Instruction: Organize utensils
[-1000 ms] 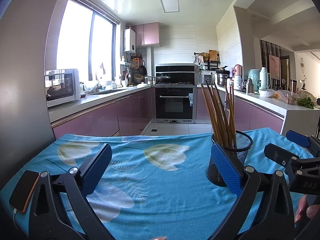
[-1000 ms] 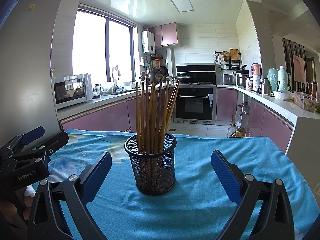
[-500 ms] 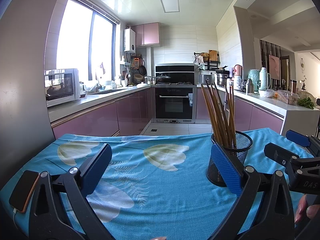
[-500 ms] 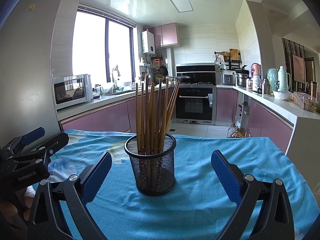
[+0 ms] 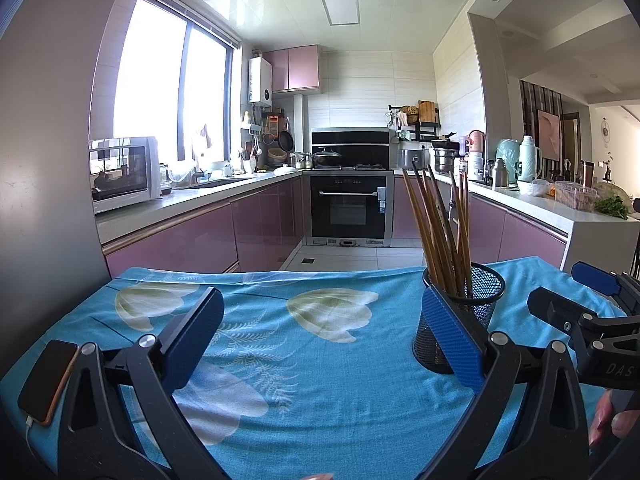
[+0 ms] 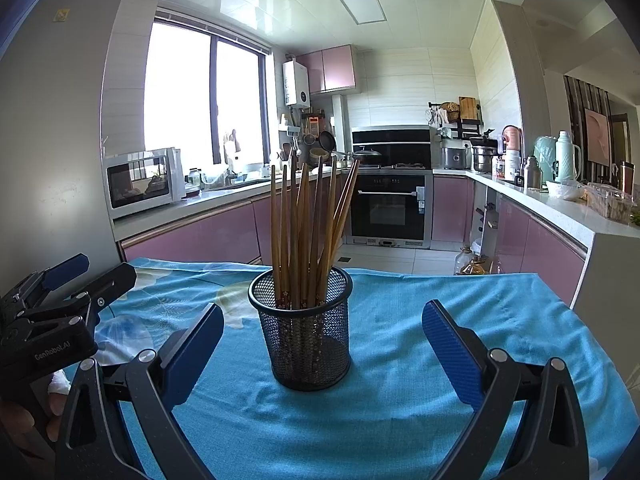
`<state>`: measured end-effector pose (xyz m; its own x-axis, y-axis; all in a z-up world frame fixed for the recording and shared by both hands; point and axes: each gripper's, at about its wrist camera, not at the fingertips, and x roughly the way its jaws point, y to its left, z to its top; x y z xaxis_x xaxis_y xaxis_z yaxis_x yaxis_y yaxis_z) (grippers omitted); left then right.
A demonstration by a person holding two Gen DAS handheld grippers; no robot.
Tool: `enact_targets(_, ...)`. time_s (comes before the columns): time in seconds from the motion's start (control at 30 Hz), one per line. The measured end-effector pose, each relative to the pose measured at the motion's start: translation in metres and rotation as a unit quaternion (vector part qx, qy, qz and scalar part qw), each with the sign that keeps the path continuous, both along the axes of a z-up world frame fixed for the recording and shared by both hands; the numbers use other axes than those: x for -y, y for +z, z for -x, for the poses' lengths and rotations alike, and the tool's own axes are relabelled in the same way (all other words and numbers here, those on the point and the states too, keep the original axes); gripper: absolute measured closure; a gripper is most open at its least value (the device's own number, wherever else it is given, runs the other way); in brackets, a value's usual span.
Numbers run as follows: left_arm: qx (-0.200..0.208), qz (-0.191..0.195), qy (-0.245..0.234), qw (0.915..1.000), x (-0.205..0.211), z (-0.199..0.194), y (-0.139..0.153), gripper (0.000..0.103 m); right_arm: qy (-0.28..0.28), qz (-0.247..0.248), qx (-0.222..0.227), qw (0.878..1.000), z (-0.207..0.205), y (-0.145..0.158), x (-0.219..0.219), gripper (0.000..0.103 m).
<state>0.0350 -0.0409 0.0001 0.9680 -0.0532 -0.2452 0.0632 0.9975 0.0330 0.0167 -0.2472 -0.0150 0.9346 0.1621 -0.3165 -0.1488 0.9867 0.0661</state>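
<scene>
Chopsticks [image 6: 304,236] upright in mesh holder [image 6: 304,336], sorted.
Left gripper [image 5: 320,340] and right gripper [image 6: 320,344] gape empty; task looks finished, retreat next.

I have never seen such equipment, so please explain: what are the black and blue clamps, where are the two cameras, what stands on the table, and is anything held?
There is no robot. A person holds two hand grippers, each with a camera looking forward along its two blue-padded fingers. One picture comes from the left gripper, the other from the right gripper. Both are open and hold nothing. On the blue flowered tablecloth stands a black mesh holder full of wooden chopsticks. A smartphone lies at the table's left edge, a cable plugged in.
</scene>
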Motion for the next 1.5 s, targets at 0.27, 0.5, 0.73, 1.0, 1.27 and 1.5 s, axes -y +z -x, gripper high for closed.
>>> enact_targets(0.27, 0.000, 0.000, 0.000, 1.0000, -0.0006, 0.0000, -0.0001, 0.006, -0.002, -0.001, 0.000, 1.000, 0.0003, -0.0024, -0.0008, 0.007)
enact_targets(0.5, 0.000, 0.000, 0.000, 1.0000, -0.0006, -0.0001, -0.0003, 0.006, -0.003, -0.001, -0.001, 1.000, -0.0001, -0.0031, -0.0014, 0.007)
enact_targets(0.73, -0.001, 0.000, 0.001, 1.0000, -0.0006, 0.0007, -0.0003, 0.005, -0.004, -0.002, -0.001, 1.000, 0.0018, -0.0047, -0.0015, 0.007)
enact_targets(1.0, -0.001, 0.000, 0.001, 1.0000, -0.0002, -0.0002, -0.0003, 0.005, -0.005, -0.003, -0.002, 1.000, 0.0023, -0.0054, -0.0012, 0.007)
enact_targets(1.27, -0.001, 0.000, 0.001, 1.0000, -0.0003, 0.0001, -0.0002, 0.005, -0.004, -0.004, -0.001, 1.000, 0.0025, -0.0054, -0.0006, 0.007)
enact_targets(1.5, -0.002, 0.000, 0.001, 1.0000, 0.0018, 0.0019, -0.0006, 0.005, -0.004, -0.004, -0.001, 1.000, 0.0026, -0.0055, -0.0007, 0.007)
